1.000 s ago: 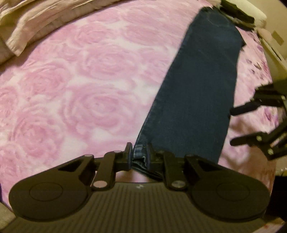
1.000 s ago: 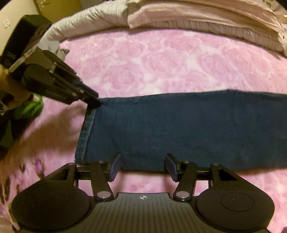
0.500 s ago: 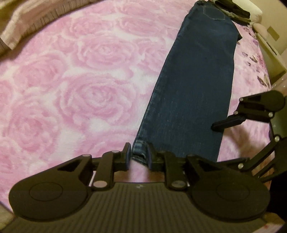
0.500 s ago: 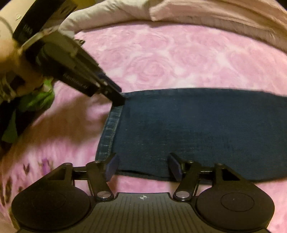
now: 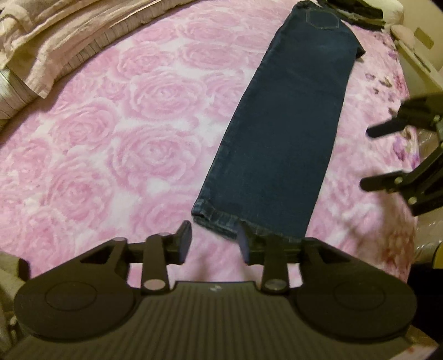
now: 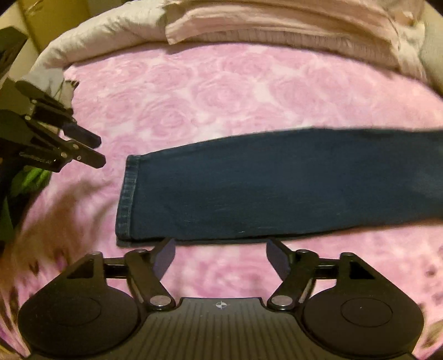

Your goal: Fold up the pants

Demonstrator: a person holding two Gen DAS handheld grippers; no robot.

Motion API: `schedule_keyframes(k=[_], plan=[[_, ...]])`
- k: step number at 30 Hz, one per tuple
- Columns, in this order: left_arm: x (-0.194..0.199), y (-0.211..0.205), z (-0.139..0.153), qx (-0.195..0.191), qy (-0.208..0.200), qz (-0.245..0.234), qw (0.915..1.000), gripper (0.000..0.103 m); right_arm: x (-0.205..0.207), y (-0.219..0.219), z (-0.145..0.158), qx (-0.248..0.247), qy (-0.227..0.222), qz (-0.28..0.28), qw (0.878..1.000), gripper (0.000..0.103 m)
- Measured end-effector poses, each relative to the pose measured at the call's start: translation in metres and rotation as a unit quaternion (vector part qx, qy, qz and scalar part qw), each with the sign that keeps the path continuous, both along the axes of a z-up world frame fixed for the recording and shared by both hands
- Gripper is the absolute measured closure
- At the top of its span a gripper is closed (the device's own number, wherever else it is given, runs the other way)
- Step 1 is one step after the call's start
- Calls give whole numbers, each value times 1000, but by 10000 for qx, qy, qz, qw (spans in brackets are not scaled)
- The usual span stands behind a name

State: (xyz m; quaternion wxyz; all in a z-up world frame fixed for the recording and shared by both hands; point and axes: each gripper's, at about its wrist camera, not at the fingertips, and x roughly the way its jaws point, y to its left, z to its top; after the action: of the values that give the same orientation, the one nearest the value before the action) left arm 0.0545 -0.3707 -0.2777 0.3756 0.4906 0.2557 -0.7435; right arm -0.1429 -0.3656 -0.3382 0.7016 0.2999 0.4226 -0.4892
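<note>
Left wrist view: the dark denim pants (image 5: pixel 282 138) lie flat, folded lengthwise, on the fleecy pink rose-print bed cover (image 5: pixel 124 152). The left gripper (image 5: pixel 214 243) has just been opening; its fingers are spread, nothing between them.

Right wrist view: the right gripper (image 6: pixel 220 256), also just opening, hovers with fingers wide and empty beside the stitched hem (image 6: pixel 127 199).

**Bed and its load**

Bed (image 5: pixel 116 155) covered by a pink rose-patterned blanket. Lying flat across it: dark blue jeans (image 5: pixel 279 133), legs stacked, hem end nearest. Along the far edge, rumpled pale bedding (image 6: pixel 277 25). Dark clothing (image 5: pixel 357 11) bunched beyond the waistband.
</note>
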Motion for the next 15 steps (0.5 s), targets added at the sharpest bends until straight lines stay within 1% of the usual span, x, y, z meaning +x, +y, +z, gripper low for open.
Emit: schedule_keyframes(k=[1,3,4,5,7,9,11,14,15], plan=[[1,3,2,-36,-88,-20,10000,64,5,5,2,-73,86,190,9998,31],[4,8,6,-145,-216,-22,9997,50,17,14,0,-166,175,587,9980,30],[8,10,6,-195,-252,9,9995,46,26,18,-6,-250,272,841,9958,30],[10,11,7,-231,-278,40,9993,39,35,22,-12,-330,346,1085,9929,30],[15,11,3,-285,-329,68,9990,38,55,30,-29,-506,532,1622,9840,30],[17,12,-3,-368,-414,-16,9985,37,73,38,-51,-682,678,2164,9715,30],[17,14,-12,-411,-487,-159,9978,35,86,45,-70,-868,839,2530,9599,31],[19,15,-24,-369,-435,-174,9982,35,101,56,-93,-1272,1240,3031,9363,32],[20,15,-28,-351,-416,-161,9984,35,104,60,-97,-1440,1306,3149,9290,32]])
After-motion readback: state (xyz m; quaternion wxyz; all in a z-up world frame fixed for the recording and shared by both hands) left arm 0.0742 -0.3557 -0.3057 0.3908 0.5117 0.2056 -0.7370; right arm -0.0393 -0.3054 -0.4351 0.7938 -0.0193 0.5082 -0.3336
